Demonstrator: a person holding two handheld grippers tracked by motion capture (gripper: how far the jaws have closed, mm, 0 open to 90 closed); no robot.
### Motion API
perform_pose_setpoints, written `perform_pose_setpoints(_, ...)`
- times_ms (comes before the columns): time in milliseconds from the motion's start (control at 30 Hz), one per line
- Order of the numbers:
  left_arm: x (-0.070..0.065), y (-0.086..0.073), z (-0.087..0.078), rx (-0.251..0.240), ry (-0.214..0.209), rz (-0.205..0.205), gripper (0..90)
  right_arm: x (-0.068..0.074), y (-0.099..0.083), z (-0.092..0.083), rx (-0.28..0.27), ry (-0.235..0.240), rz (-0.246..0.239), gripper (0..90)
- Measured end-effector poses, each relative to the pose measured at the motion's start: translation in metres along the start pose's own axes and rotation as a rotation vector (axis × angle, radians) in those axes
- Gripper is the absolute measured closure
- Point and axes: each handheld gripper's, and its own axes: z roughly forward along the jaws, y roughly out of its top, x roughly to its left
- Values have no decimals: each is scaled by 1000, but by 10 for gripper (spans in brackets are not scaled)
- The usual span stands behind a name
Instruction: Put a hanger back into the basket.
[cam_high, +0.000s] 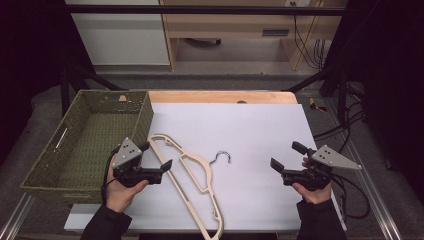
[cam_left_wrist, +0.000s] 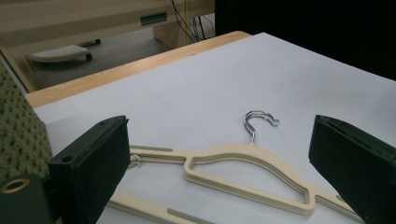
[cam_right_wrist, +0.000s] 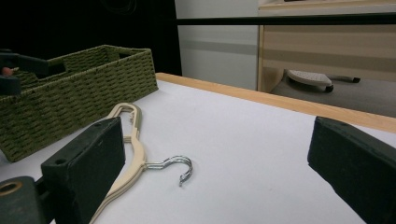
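While both claws gape, hanger lies beside bare green basket.

In the high view we lose the hanger at the bottom edge: its near end is cut off. The left gripper crosses one arm and hides a short stretch of it.

In the left gripper view the hanger's two ends run behind the black jaws, and the lower bar leaves the frame at the bottom. The basket shows as a blurred green strip at the left edge.

In the right gripper view the left-hand jaw covers the lower half of the hanger; its hook stays clear. The basket is cut by the left edge. We cannot tell what the dark shape with a red spot at far left is.
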Motion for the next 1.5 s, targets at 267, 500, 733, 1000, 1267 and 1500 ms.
perform_pose_setpoints(267,-12,14,27,23,-38,22,59,1,-1,2,8,8,1,45)
perform_pose_setpoints(500,-22,18,50,57,-66,45,63,1,-2,2,14,17,-11,46)
perform_pose_setpoints(733,-28,18,81,114,-102,53,78,1,-2,2,16,25,-10,47)
perform_pose_setpoints(1000,-31,12,110,174,-120,48,99,2,-3,5,21,31,-9,47)
perform_pose_setpoints(1267,-37,7,135,232,-125,72,138,3,-4,7,32,37,-9,47)
perform_pose_setpoints(1500,-41,0,155,288,-137,91,209,3,-5,8,34,38,-4,47)
